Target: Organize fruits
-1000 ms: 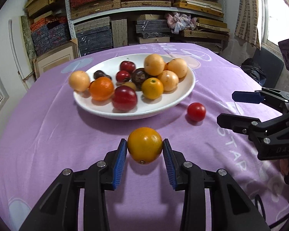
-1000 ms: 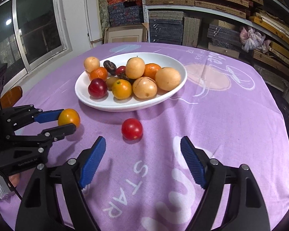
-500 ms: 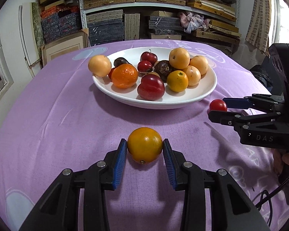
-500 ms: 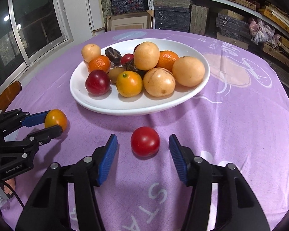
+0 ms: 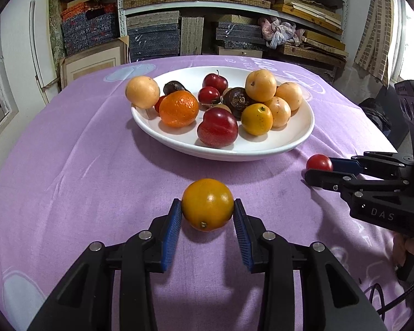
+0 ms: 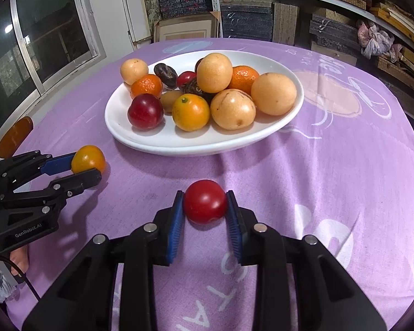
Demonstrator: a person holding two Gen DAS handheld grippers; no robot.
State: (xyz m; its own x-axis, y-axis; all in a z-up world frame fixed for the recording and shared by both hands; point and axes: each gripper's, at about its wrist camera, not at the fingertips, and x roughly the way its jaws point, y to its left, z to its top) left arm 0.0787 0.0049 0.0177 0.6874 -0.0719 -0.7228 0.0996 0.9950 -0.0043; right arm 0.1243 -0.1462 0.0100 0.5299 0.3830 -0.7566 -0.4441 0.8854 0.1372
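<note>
The right claw (image 6: pixel 204 215) has just been closing, and its blue pads now press both sides of the small red fruit (image 6: pixel 204 201), which sits on the purple cloth of the tabletop (image 6: pixel 345 165) just in front of the white plate (image 6: pixel 157 143). The left claw (image 5: pixel 207 220) is likewise clamped on an orange fruit (image 5: pixel 207 205), held by the blue pads at its widest part, low over the cloth and a little short of the plate's near rim.

To my eye the step in hand is the lift and carry of both loose fruits to the plate. The red one is round, smooth and gripped only near the pad tips, so a straight upward lift with no twist seems the safest start; a sideways drag could roll it out. The plate already holds a crowded heap: a dark red plum (image 6: pixel 145 111), a small orange one (image 6: pixel 190 113), pale yellow rounds and a tangerine. The bare white patch at the near rim looks like the best landing spot. Each fruit should be lowered until it rests there before the pads part, or it may bounce and knock its neighbours. The two claws stand close, so one should probably go in first.
</note>
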